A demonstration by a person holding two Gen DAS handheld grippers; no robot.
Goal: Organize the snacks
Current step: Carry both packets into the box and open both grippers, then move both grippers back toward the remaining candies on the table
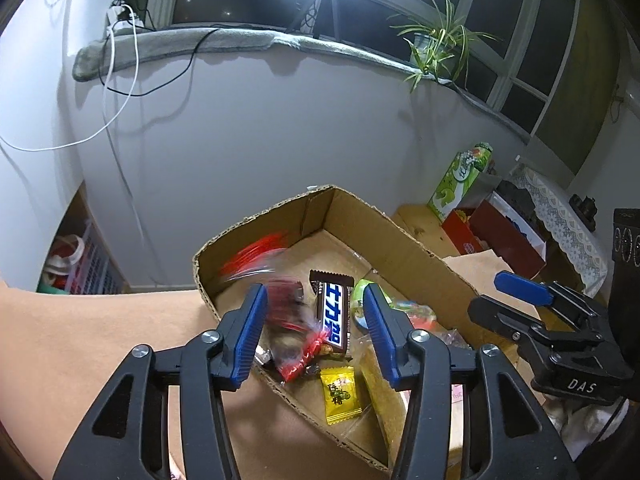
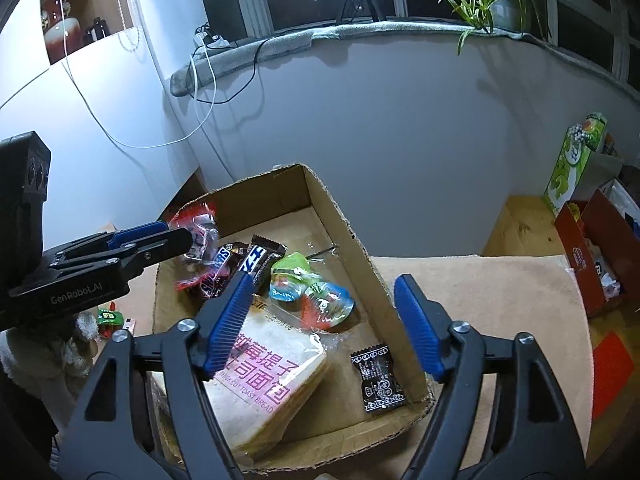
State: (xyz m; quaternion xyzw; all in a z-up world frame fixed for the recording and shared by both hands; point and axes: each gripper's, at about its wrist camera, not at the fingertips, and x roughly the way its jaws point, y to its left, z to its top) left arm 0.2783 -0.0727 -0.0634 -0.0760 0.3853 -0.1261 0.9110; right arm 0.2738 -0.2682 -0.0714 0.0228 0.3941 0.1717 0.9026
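Note:
An open cardboard box (image 1: 384,236) (image 2: 340,216) holds snacks: Snickers bars (image 1: 332,312) (image 2: 256,260), a yellow candy (image 1: 340,394), a bagged toast bread (image 2: 272,380), green and blue jelly cups (image 2: 312,288) and a black sachet (image 2: 380,380). My left gripper (image 1: 316,328) (image 2: 176,236) is open over the box's left side. A blurred red and clear packet (image 1: 288,312) (image 2: 198,236) is between its fingers, in the air. My right gripper (image 2: 324,324) (image 1: 520,286) is open and empty above the box's near side.
A tan cloth (image 2: 480,292) covers the table. A red box (image 2: 596,252) and a green carton (image 2: 572,160) stand at the right. A small green candy (image 2: 108,316) lies left of the box. The wall and windowsill are behind.

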